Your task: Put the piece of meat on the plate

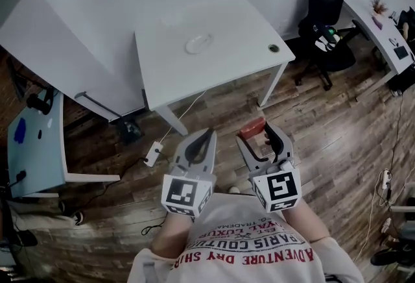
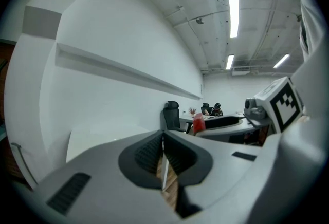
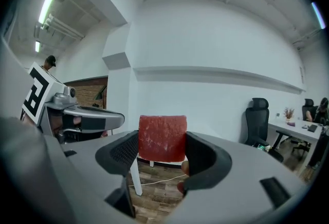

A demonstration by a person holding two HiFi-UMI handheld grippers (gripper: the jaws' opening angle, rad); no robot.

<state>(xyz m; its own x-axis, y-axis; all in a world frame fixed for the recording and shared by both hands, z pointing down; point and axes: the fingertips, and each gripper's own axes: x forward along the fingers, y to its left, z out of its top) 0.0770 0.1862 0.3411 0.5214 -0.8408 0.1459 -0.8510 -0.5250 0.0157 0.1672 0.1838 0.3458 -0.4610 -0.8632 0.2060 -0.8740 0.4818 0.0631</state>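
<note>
Your meat [image 3: 162,138] is a red, squared-off slab with a grainy face. It stands upright, clamped by its two sides between the jaws of your right gripper [image 1: 257,135], with its top edge above the jaw tips. You hold it in the air, well apart from the plate [image 1: 198,43]. The plate is small, round and pale, and lies flat near the middle of the white table [image 1: 227,22].

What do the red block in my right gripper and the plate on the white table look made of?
Piece of meat: matte red, grainy, white-flecked face with square-cut edges; raw meat or a foam replica, cannot tell.
Plate: pale, see-through with a faint glossy rim, so probably clear glass or plastic.
</note>
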